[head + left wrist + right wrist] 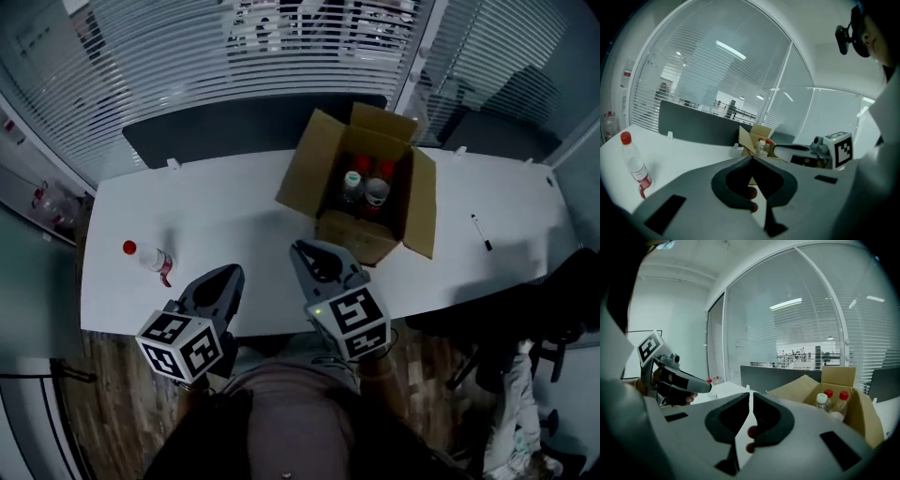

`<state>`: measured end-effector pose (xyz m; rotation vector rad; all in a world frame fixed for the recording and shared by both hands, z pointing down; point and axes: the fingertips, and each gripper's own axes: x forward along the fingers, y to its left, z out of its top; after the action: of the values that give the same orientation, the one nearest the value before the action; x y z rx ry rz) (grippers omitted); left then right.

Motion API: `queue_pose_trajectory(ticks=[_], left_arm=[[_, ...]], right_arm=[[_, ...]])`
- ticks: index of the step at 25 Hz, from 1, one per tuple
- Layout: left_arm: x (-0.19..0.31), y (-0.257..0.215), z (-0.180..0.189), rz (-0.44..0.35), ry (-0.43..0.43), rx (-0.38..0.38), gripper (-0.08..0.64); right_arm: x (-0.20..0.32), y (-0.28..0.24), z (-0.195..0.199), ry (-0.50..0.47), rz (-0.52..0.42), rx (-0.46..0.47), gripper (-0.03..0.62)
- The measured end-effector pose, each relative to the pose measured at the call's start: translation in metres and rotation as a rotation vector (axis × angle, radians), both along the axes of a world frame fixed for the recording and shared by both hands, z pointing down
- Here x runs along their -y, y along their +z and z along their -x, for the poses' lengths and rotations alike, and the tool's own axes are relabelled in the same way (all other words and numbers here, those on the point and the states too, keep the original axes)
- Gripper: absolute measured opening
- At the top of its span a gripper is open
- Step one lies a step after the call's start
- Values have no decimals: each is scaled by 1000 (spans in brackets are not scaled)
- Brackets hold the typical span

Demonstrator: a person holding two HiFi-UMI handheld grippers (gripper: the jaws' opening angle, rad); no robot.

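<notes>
My left gripper (231, 272) (752, 158) hovers over the table's front edge, shut with nothing in it. Nearest to it is a clear plastic bottle with a red cap (148, 257) (635, 165), which lies on the white table (234, 225) to its left. Beside it on the right, my right gripper (298, 247) (751, 394) is shut and empty too. It points at an open cardboard box (361, 240) (799, 385). Upright bottles (364, 186) (828, 404) with red and white caps stand inside the box.
A black marker (481, 232) lies at the table's right side. A dark partition (216, 127) runs along the far edge, with glass walls and blinds behind. An office chair (553, 309) stands at the right of the table. A shelf with bottles (47, 202) is at far left.
</notes>
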<state>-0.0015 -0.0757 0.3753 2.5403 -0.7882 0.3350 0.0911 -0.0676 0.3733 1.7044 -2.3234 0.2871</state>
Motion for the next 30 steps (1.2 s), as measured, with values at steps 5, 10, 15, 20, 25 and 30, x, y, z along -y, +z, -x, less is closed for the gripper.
queue_pose_trajectory(ticks=[5, 10, 15, 20, 25, 30], left_arm=[[-7, 0, -29, 2, 82, 1, 8], [-13, 3, -56, 9, 158, -6, 8], [-16, 6, -77, 18, 225, -14, 8], [-17, 9, -92, 22, 275, -15, 8], [-14, 10, -96, 21, 289, -12, 8], [-6, 12, -97, 28, 287, -12, 8]], right_arm=[[-15, -2, -26, 75, 7, 30, 43], [-27, -1, -53, 158, -16, 23, 43], [-39, 4, -72, 229, 14, 13, 43], [-41, 5, -85, 269, -3, 3, 43], [-40, 5, -89, 284, 3, 1, 44], [-32, 1, -94, 279, -12, -5, 44]])
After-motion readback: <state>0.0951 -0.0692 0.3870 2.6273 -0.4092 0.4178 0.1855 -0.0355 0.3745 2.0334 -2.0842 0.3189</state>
